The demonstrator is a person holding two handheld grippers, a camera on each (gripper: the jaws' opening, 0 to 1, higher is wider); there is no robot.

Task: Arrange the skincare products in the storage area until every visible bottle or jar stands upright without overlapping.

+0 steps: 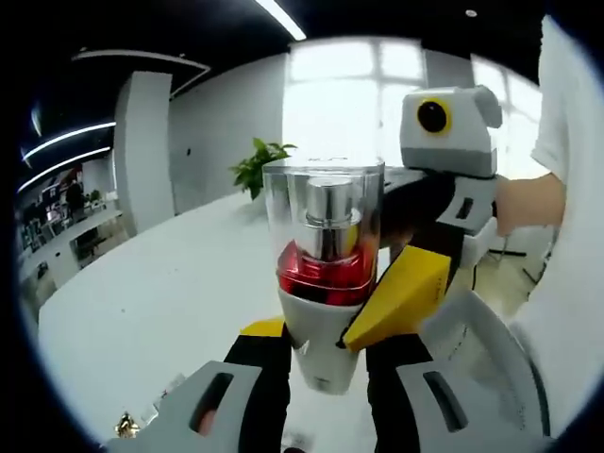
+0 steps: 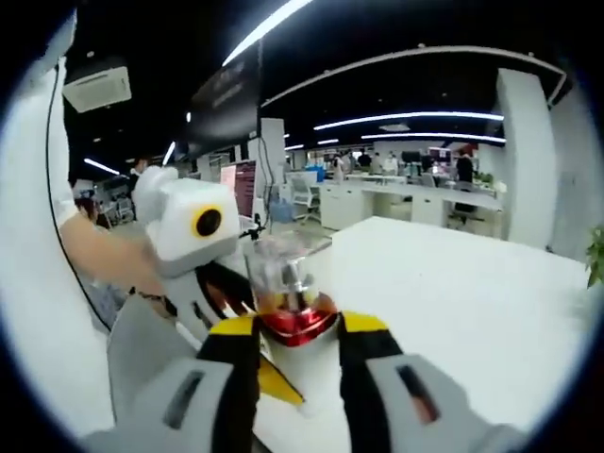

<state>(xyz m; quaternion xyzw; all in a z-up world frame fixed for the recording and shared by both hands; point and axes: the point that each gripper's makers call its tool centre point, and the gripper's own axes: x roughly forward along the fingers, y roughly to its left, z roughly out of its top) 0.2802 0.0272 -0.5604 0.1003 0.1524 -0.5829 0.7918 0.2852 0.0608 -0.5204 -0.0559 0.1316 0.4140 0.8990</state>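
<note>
Bottle (image 1: pixel 326 274) with the clear cap is in the air above the white table (image 1: pixel 142 311), pinched by both your left gripper (image 1: pixel 326 363) and right gripper (image 2: pixel 297 335), so keep it vertical and release one side slowly.

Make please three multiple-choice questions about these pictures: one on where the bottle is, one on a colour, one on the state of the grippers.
1. Where is the bottle?
A. Lying on the white table
B. Held up between both grippers
C. Beside the potted plant

2. What colour is the band below the bottle's clear cap?
A. Red
B. Blue
C. Green

3. How does the left gripper stand?
A. Wide open, away from the bottle
B. Shut on the bottle's white base
C. Resting flat on the table

Key: 1 B, the right gripper also clamps it above the white table; 2 A, the band shows red in both views; 3 B, its jaws flank the white base.
</note>
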